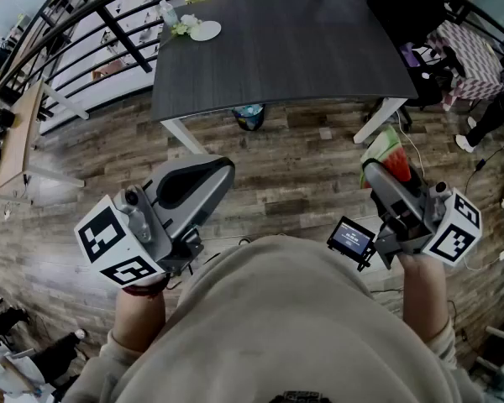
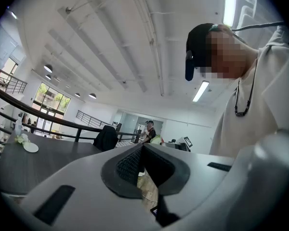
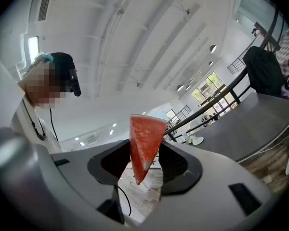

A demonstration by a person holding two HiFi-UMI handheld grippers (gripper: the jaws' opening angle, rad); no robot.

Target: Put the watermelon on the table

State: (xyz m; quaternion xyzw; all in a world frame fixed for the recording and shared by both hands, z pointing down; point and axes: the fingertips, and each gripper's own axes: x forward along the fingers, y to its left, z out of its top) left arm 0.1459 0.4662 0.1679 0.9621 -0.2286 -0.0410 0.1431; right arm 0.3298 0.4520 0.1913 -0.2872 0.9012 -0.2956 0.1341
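Hard to read: the pale items beside the round white plate (image 1: 205, 30), far left on the dark grey wood-grain worktop (image 1: 302, 49), are too small to tell. In the head view the jaws of the right gripper (image 1: 376, 173) cover part of the triangular red watermelon wedge (image 3: 145, 143). They are clamped on it, point down, green rind up. It hangs over the brown wood-plank floor (image 1: 302, 158), near side of the worktop. On the left gripper (image 2: 142, 150) the ribbed black jaws meet at the tips, with nothing between.

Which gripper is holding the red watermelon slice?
The right gripper: the watermelon slice sits pinched between its jaws. The left gripper has jaws together, with nothing in them.
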